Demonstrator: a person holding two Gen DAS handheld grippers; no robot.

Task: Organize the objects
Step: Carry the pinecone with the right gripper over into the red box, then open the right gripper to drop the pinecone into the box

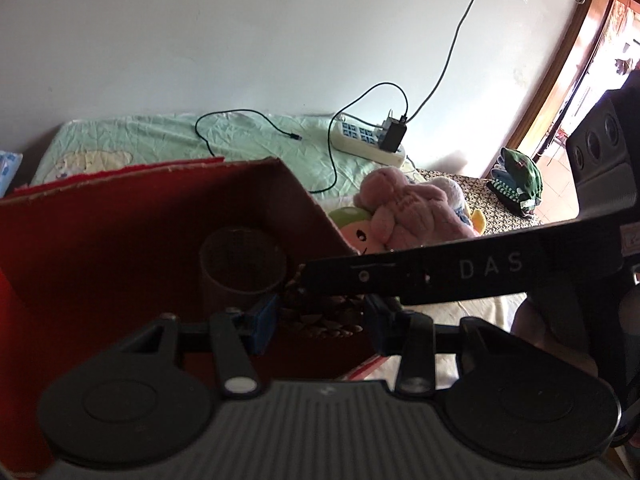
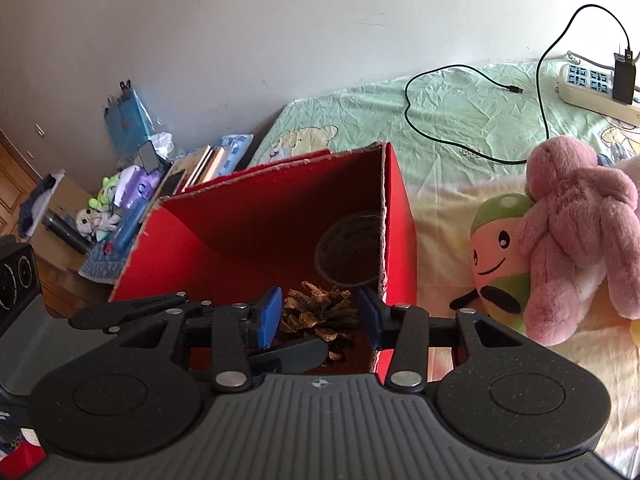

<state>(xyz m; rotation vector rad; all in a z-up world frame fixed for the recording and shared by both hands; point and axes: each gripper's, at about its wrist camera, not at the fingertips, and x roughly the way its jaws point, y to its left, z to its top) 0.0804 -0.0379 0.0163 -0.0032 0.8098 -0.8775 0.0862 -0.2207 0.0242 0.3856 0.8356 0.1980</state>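
Note:
An open red cardboard box [image 2: 400, 216] [image 1: 100, 240] stands on the bed, with a dark patterned cup [image 2: 348, 248] [image 1: 242, 264] inside at its far corner. A brown pine cone [image 2: 316, 316] [image 1: 320, 322] hangs over the box's near right corner. My right gripper [image 2: 320, 318] has its blue pads against the cone's two sides. From the left, my left gripper [image 1: 320, 320] holds the same cone between its own blue pads. One of the left fingers [image 2: 292, 354] shows under the cone. A black right finger [image 1: 420, 276] crosses above the cone in the left wrist view.
A pink plush [image 2: 576, 240] [image 1: 408, 208] and a green-and-pink plush [image 2: 496, 256] lie on the bed right of the box. Behind them are a power strip [image 2: 592, 92] [image 1: 368, 140] and a black cable. A cluttered bedside stand [image 2: 132, 200] is left; folded clothes [image 1: 520, 180] lie by the doorway.

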